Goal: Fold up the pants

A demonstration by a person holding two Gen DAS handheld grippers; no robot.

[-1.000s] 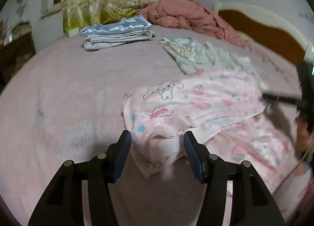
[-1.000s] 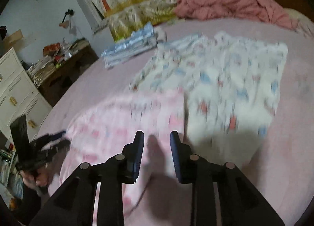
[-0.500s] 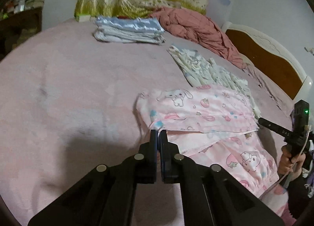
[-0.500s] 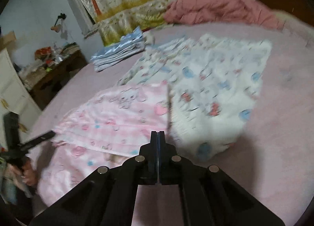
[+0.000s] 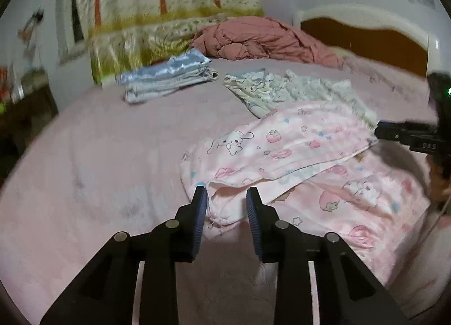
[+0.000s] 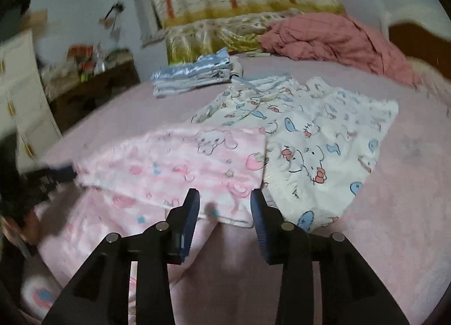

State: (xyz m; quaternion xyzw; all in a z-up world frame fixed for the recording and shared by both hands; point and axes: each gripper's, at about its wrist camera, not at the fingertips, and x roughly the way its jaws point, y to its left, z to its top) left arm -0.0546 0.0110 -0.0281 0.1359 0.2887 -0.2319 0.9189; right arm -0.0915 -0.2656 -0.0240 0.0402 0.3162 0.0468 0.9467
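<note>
The pink cartoon-print fleece pants (image 5: 284, 155) lay doubled over on the pink bed (image 5: 98, 155); the left tool (image 5: 227, 201) and right tool (image 6: 225, 203) were opening, releasing the folded edge, apparently to let it settle.

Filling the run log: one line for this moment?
pink cartoon-print pants: half-folded on bed | left gripper: opening | right gripper: opening
</note>
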